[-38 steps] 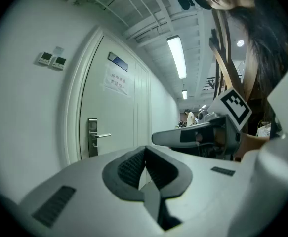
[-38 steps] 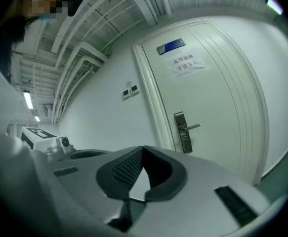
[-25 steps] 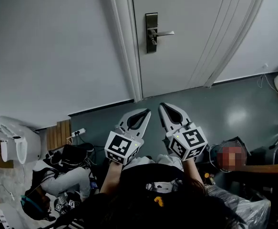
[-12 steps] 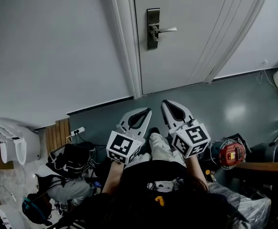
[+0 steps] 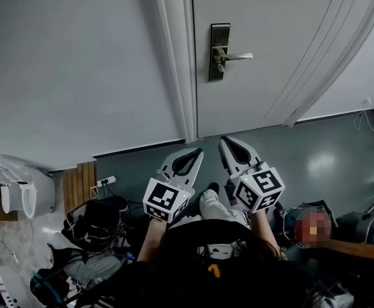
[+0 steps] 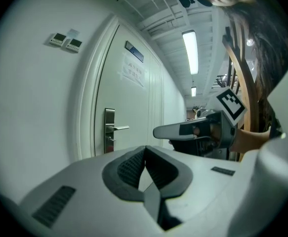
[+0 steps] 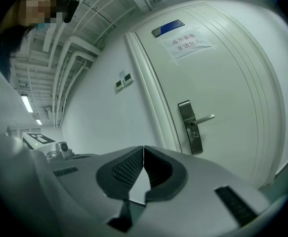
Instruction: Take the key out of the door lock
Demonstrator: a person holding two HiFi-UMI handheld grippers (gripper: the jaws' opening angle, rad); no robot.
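A white door [image 5: 283, 37] carries a steel lock plate [image 5: 219, 52] with a lever handle [image 5: 238, 57]. A small key [image 5: 217, 64] seems to stick out just under the lever; it is too small to be sure. The plate also shows in the left gripper view [image 6: 109, 131] and the right gripper view [image 7: 190, 127]. My left gripper [image 5: 197, 151] and right gripper [image 5: 224, 140] are held side by side at waist height, well short of the door. Both point at it, jaws shut, with nothing held. Their tips [image 6: 144, 147] [image 7: 143, 147] meet.
The door frame [image 5: 177, 63] stands left of the lock, with a grey wall [image 5: 77, 76] beyond it. Bags and cables [image 5: 93, 220] lie on the floor at the left by a wooden board [image 5: 77, 181] and a white appliance [image 5: 23, 185]. Another person [image 5: 312, 226] is low at the right.
The door and lock plate have slid right and slightly down in the head view as I step closer. Both grippers keep the same shut pose in front of me.
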